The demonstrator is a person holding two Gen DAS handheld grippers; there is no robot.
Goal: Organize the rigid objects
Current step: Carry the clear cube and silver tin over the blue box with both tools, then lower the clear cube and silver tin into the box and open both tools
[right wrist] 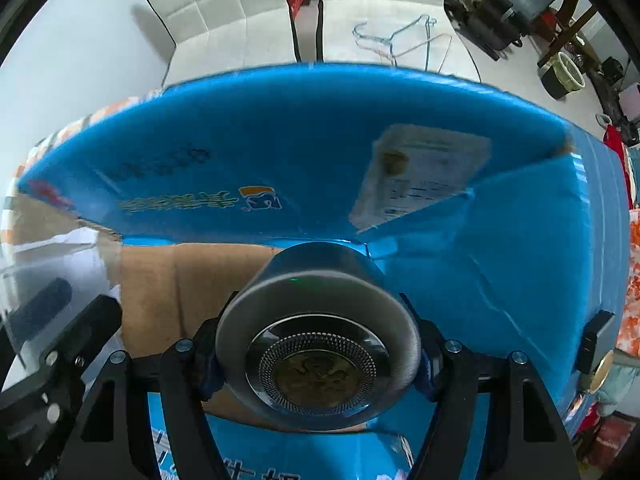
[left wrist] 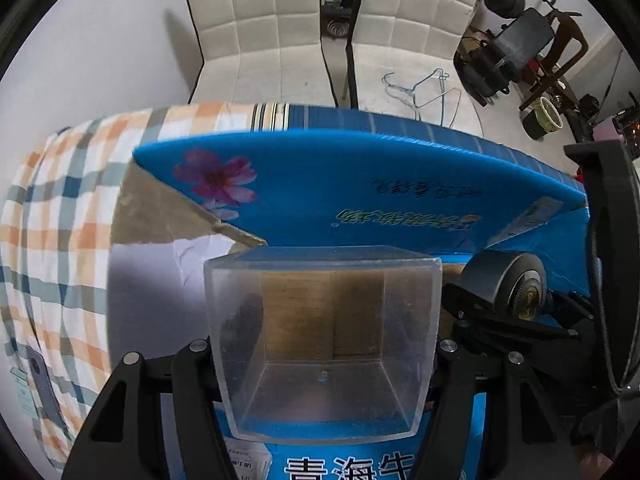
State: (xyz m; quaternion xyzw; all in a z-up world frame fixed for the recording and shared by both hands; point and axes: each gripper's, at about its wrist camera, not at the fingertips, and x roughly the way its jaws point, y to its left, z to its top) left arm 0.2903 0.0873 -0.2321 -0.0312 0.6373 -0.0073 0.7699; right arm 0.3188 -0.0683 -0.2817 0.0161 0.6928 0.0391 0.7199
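My left gripper (left wrist: pixel 324 344) is shut on a clear square plastic container (left wrist: pixel 320 336), its open mouth turned toward the camera, held over the open blue cardboard box (left wrist: pixel 360 184). My right gripper (right wrist: pixel 318 348) is shut on a grey metal tin (right wrist: pixel 316 344) with a round mesh-and-gold emblem on its end; the same tin (left wrist: pixel 506 284) shows at the right of the left wrist view. Both hang above the box's brown inside (right wrist: pixel 180 280). The fingertips are hidden behind the held objects.
The blue box has flaps folded up, one bearing a white label (right wrist: pixel 424 172). It rests on a checked cloth (left wrist: pixel 60 208). Two white padded chairs (left wrist: pixel 260 28) stand behind, with wire hangers (left wrist: pixel 420 88) on one seat. Clutter and a small bin (left wrist: pixel 546 118) sit at the far right.
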